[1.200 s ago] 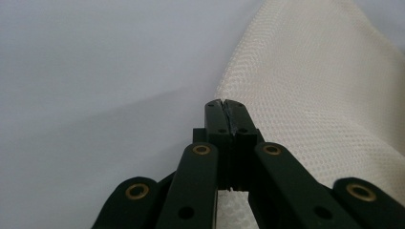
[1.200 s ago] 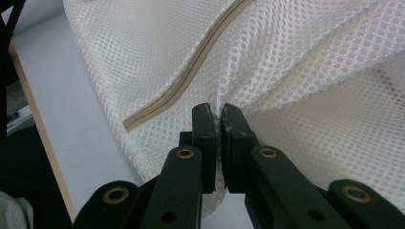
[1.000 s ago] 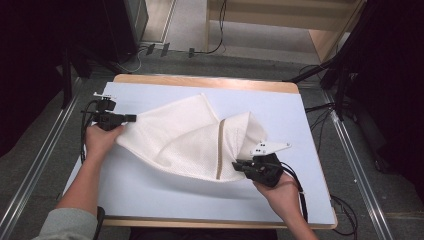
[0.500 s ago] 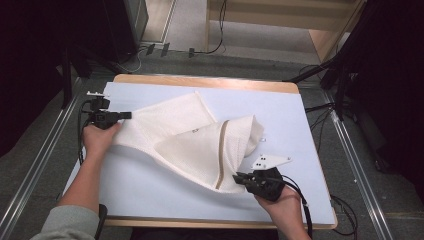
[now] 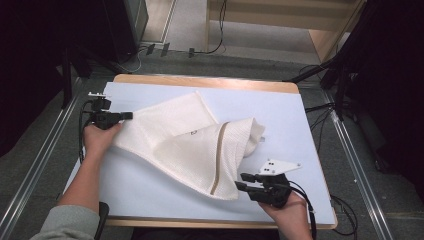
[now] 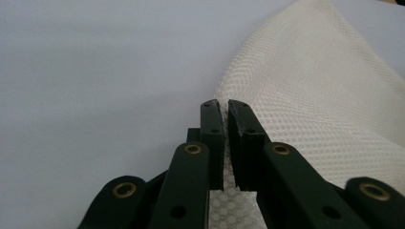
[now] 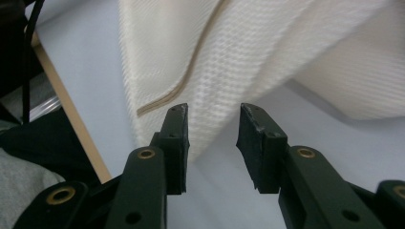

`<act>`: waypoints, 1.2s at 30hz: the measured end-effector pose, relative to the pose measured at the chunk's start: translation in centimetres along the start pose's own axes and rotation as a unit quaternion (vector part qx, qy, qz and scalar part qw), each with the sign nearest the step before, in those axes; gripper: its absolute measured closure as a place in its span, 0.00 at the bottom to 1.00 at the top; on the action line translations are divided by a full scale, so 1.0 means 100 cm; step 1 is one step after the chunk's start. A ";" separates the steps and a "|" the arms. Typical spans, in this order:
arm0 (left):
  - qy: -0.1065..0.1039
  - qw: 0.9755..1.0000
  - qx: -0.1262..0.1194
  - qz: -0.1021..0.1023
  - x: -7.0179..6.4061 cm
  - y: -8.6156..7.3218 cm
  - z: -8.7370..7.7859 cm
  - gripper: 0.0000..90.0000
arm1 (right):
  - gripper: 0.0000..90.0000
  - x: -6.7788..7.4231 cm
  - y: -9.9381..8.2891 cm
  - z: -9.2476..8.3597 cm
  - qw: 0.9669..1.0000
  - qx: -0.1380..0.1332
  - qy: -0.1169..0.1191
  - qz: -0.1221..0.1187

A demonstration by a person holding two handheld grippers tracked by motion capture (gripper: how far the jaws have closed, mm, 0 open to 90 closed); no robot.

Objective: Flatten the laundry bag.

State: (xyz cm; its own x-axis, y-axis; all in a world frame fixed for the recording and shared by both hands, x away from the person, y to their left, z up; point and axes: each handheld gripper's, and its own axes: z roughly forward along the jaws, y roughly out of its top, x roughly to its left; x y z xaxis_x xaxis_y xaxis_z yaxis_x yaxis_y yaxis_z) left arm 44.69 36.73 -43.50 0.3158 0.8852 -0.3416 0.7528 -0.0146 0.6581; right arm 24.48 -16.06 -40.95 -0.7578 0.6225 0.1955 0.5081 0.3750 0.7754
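I am looking down on a pale blue rectangular tabletop with a light wooden edge [image 5: 210, 82], sitting at the centre of the frame. Grey carpeted floor [image 5: 240, 62] is spreading around it, with silver metal rails [image 5: 35, 170] running along the left and right sides. At the upper right, a light wooden shelf unit [image 5: 320, 30] is standing; black cables [image 5: 215, 47] are trailing across the floor beneath it. Dark equipment [image 5: 125, 25] is crowding the upper left, and deep shadow is covering both upper corners.

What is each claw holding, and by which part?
Left claw pinches the mesh cloth at its left corner. Right claw, just opened, holds nothing; the cloth's near corner lies free before it.
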 end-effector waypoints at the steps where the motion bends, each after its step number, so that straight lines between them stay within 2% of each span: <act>1: 0.000 1.000 -0.005 0.002 -0.002 0.001 -0.002 0.92 | 0.72 -0.003 -0.001 -0.004 1.000 -0.003 -0.007 0.004; 3: -0.002 1.000 -0.017 0.004 -0.004 0.002 -0.008 0.84 | 0.74 -0.010 -0.002 -0.012 1.000 -0.015 -0.016 0.011; 5: -0.012 1.000 -0.019 0.004 -0.008 0.005 -0.015 0.85 | 0.82 -0.015 -0.003 -0.017 0.999 -0.017 -0.027 0.015; 7: -0.019 1.000 -0.013 0.014 -0.016 0.009 -0.022 0.85 | 0.88 -0.021 -0.003 -0.019 0.999 -0.017 -0.038 0.015; 8: -0.018 0.999 -0.017 0.022 -0.020 0.010 -0.026 0.85 | 0.90 -0.024 -0.003 -0.019 0.999 -0.014 -0.040 0.022; 10: -0.025 0.999 -0.021 0.025 -0.025 0.012 -0.033 0.85 | 0.94 -0.029 -0.003 -0.020 0.999 -0.014 -0.042 0.031; 12: -0.022 0.999 -0.021 0.031 -0.028 0.013 -0.039 0.84 | 0.96 -0.033 -0.002 -0.022 0.998 -0.014 -0.048 0.035; 14: -0.025 0.999 -0.018 0.033 -0.026 0.014 -0.043 0.77 | 0.97 -0.037 -0.001 -0.024 0.998 -0.017 -0.052 0.040; 15: -0.018 0.999 -0.016 0.032 -0.023 0.013 -0.045 0.72 | 0.97 -0.038 -0.001 -0.025 0.998 -0.019 -0.053 0.042; 16: -0.011 1.000 -0.015 0.025 -0.018 0.012 -0.046 0.67 | 0.96 -0.040 0.000 -0.026 0.997 -0.019 -0.055 0.042; 17: -0.019 1.000 -0.009 0.011 -0.012 0.010 -0.048 0.66 | 0.96 -0.042 0.000 -0.027 0.997 -0.020 -0.057 0.042; 19: -0.034 0.999 -0.006 -0.005 -0.007 0.008 -0.050 0.70 | 0.96 -0.045 0.000 -0.026 0.997 -0.019 -0.059 0.043; 20: -0.040 0.999 -0.003 -0.002 -0.010 0.007 -0.051 0.74 | 0.96 -0.046 0.000 -0.025 0.997 -0.018 -0.060 0.043; 23: -0.048 0.998 0.007 0.029 -0.028 0.010 -0.048 0.88 | 0.98 -0.050 0.003 -0.022 0.997 -0.017 -0.061 0.043; 26: -0.062 0.997 0.009 0.044 -0.045 0.014 -0.046 0.96 | 0.99 -0.054 0.006 -0.020 0.997 -0.015 -0.063 0.044; 28: -0.071 0.996 0.013 0.050 -0.056 0.017 -0.044 0.97 | 1.00 -0.058 0.006 -0.019 0.997 -0.014 -0.064 0.048; 30: -0.062 0.996 0.021 0.057 -0.066 0.019 -0.044 0.97 | 1.00 -0.062 0.006 -0.019 0.996 -0.014 -0.064 0.054; 32: -0.055 0.996 0.021 0.073 -0.074 0.022 -0.052 0.97 | 1.00 -0.064 0.005 -0.019 0.996 -0.013 -0.066 0.056; 35: -0.072 0.995 0.009 0.071 -0.080 0.025 -0.066 0.96 | 0.99 -0.067 0.004 -0.019 0.996 -0.015 -0.066 0.058; 36: -0.071 0.995 0.010 0.073 -0.082 0.025 -0.068 0.95 | 0.98 -0.068 0.004 -0.019 0.996 -0.017 -0.064 0.060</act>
State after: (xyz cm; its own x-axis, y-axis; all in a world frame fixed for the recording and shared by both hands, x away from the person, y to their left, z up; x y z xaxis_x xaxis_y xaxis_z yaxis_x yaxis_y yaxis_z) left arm 40.05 32.64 -34.47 0.5002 0.7982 -0.3357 0.7039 -0.1490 0.6945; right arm 29.06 -21.43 -40.82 -0.6331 0.7448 0.2108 0.5759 0.2713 0.7712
